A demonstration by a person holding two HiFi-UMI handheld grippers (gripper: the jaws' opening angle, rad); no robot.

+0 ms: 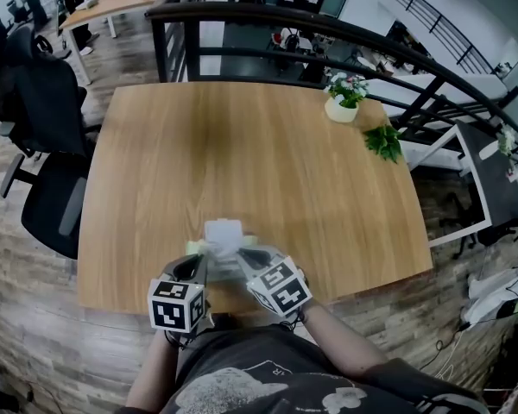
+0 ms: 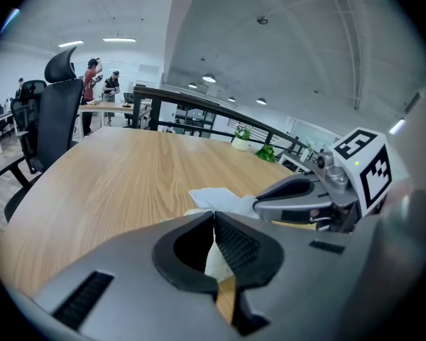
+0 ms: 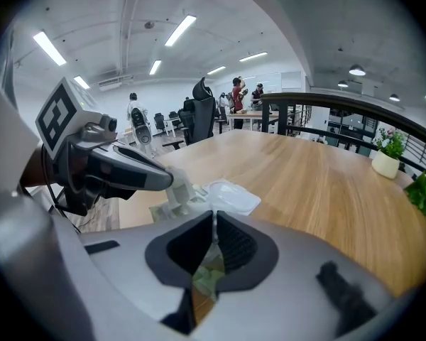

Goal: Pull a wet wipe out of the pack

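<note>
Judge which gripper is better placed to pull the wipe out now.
Left. The left gripper is shut on the white wipe that sticks up from the pack. The right gripper appears clamped on the pack's edge, which should steady it for the pull.

Both grippers side by side, angled forward and down, tips close together. Left gripper [image 2: 214, 216] jaws clamped on the pack [image 2: 214, 256] end. Right gripper [image 3: 214, 217] jaws pinched on a thin wipe [image 3: 213, 227] edge. Forearms [image 1: 345, 345] tucked in.
</note>
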